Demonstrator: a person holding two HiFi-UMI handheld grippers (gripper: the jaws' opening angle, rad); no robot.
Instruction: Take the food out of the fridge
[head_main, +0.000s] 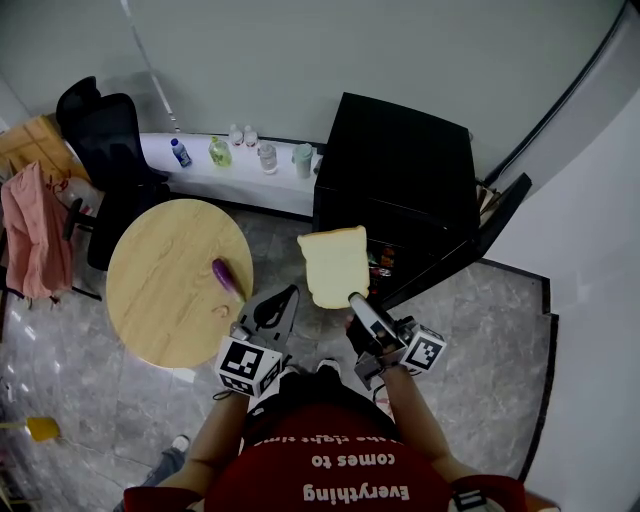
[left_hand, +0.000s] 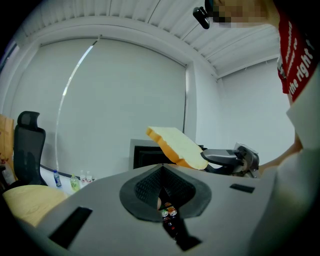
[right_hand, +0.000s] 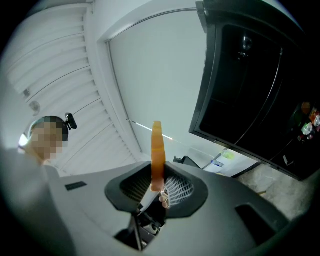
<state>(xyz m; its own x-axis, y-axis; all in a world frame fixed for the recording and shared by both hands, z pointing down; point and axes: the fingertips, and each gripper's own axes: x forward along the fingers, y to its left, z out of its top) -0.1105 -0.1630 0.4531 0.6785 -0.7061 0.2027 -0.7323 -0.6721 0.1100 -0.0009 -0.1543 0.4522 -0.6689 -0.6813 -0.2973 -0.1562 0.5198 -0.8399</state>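
Clearly out of the fridge, the pale, square slice of white bread (head_main: 335, 265) with its tan crust hangs at the middle of the head view. It is in front of the open black mini fridge (head_main: 400, 170) at upper right and well apart from the round light-wood table (head_main: 160, 300) at left, where a purple aubergine (head_main: 227, 275) lies. The right hand-held gripper (head_main: 356, 300) is clenched on the slice's lower edge. Its own view shows the bread edge-on between the jaws, standing up from them at the centre of the frame. The left hand-held gripper (head_main: 288, 295), just lower left of the bread, has its jaws drawn together on nothing. The slice looks very light, so weight should be no trouble. It is probably soft and spongy, though, so a hard squeeze would likely dent or tear it. Held by one edge alone, it may sag or flap if swung quickly. The firmer crust, taken a little way in from the rim, seems the best place to grip it. The grip should be gentle and the slice carried slowly, roughly upright.
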